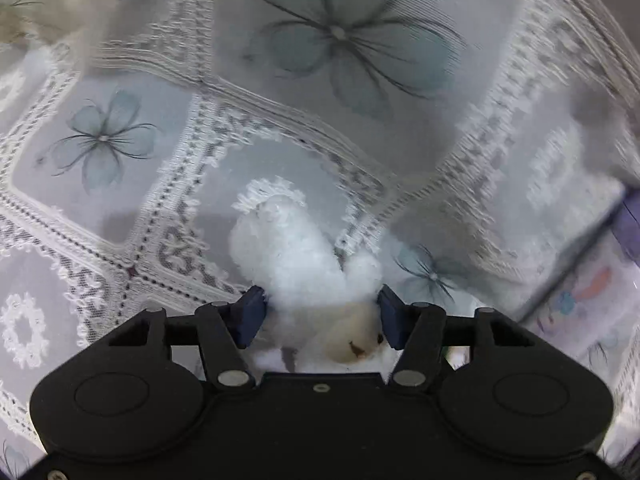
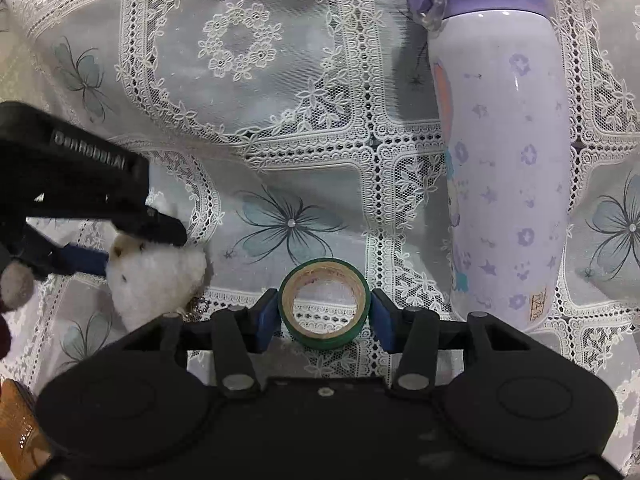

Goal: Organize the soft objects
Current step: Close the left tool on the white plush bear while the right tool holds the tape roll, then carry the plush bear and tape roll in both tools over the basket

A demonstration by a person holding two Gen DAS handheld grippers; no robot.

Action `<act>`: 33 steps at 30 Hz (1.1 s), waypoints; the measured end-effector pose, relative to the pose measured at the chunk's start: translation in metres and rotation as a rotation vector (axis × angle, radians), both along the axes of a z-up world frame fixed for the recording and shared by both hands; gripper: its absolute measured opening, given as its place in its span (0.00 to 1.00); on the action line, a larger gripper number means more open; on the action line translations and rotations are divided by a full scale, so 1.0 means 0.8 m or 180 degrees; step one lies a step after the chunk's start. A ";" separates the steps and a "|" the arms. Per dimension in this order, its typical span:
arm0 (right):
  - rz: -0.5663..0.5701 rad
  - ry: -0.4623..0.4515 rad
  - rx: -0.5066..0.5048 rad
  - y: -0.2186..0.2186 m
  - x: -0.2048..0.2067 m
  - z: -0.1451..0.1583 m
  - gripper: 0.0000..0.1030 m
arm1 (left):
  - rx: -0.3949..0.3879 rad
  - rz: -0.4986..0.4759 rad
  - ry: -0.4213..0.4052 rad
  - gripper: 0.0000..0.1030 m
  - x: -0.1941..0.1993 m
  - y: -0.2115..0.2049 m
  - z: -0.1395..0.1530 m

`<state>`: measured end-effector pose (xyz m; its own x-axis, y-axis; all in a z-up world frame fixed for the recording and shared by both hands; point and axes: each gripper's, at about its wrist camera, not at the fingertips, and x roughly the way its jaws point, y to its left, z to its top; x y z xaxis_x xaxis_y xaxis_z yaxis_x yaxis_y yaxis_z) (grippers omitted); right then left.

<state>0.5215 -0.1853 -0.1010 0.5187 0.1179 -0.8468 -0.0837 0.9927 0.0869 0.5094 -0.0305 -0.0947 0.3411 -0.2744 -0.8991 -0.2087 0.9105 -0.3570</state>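
A white fluffy plush toy (image 1: 288,252) with a tan muzzle sits between the blue pads of my left gripper (image 1: 320,312), which press on its sides. Its long ears point away from me over the lace tablecloth (image 1: 120,208). The right wrist view shows the same plush toy (image 2: 156,280) at the left, under the left gripper's black housing (image 2: 68,168). My right gripper (image 2: 324,316) is shut on a green tape roll (image 2: 320,342), which lies flat with a pad on each side.
A tall lilac bottle (image 2: 504,160) with a purple lid lies on the tablecloth (image 2: 280,80) just right of the right gripper. A grey-brown fuzzy thing (image 2: 14,284) and an orange-brown object (image 2: 16,420) show at the left edge.
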 end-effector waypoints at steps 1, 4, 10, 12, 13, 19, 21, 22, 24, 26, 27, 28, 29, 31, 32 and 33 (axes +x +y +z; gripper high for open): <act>-0.0009 0.0005 0.0025 -0.001 0.001 0.000 0.47 | 0.0001 -0.0037 -0.0007 0.53 -0.002 -0.002 -0.001; -0.0024 0.0014 0.0050 -0.002 0.002 0.001 0.51 | 0.0105 -0.0145 -0.0068 0.53 -0.009 -0.011 -0.001; -0.0018 -0.0061 -0.0065 -0.001 -0.004 0.008 0.46 | 0.0040 -0.0229 -0.0225 0.53 -0.019 -0.009 0.018; -0.0090 -0.0080 -0.0064 -0.008 -0.008 0.014 0.46 | 0.0029 -0.0260 -0.0307 0.53 -0.021 -0.011 0.029; -0.0130 -0.0077 -0.0054 -0.013 -0.011 0.017 0.46 | 0.0034 -0.0274 -0.0334 0.53 -0.022 -0.013 0.035; -0.0361 -0.0059 -0.0031 -0.052 -0.049 0.041 0.46 | -0.0065 -0.0533 -0.0456 0.53 -0.039 -0.065 0.053; -0.0459 -0.0079 -0.0059 -0.069 -0.071 0.049 0.46 | -0.0101 -0.0650 -0.0507 0.54 -0.048 -0.089 0.058; -0.0512 -0.0087 -0.0084 -0.079 -0.083 0.053 0.46 | -0.0112 -0.0710 -0.0523 0.54 -0.052 -0.102 0.061; -0.0617 -0.0091 -0.0110 -0.097 -0.106 0.058 0.46 | -0.0141 -0.0840 -0.0531 0.54 -0.060 -0.126 0.064; -0.0752 -0.0064 -0.0100 -0.119 -0.130 0.063 0.46 | -0.0199 -0.0973 -0.0531 0.54 -0.072 -0.151 0.067; -0.0812 -0.0046 -0.0089 -0.129 -0.143 0.066 0.46 | -0.0222 -0.1049 -0.0529 0.54 -0.079 -0.165 0.068; -0.0856 -0.0033 -0.0080 -0.138 -0.153 0.067 0.46 | -0.0231 -0.1110 -0.0532 0.54 -0.082 -0.175 0.067; -0.0902 -0.0022 -0.0074 -0.147 -0.165 0.069 0.46 | -0.0231 -0.1190 -0.0541 0.54 -0.089 -0.188 0.069; -0.0991 -0.0001 -0.0066 -0.160 -0.189 0.073 0.46 | -0.0237 -0.1323 -0.0559 0.54 -0.103 -0.208 0.074; -0.1023 0.0012 -0.0062 -0.166 -0.200 0.073 0.46 | -0.0249 -0.1398 -0.0565 0.54 -0.112 -0.218 0.076; -0.1049 0.0024 -0.0058 -0.171 -0.211 0.071 0.46 | -0.0254 -0.1461 -0.0562 0.54 -0.124 -0.225 0.082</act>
<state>0.3531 -0.3219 -0.0441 0.5202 -0.0704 -0.8512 0.2427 0.9677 0.0683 0.4103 -0.2102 -0.0294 0.3140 -0.4974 -0.8087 0.2773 0.8627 -0.4230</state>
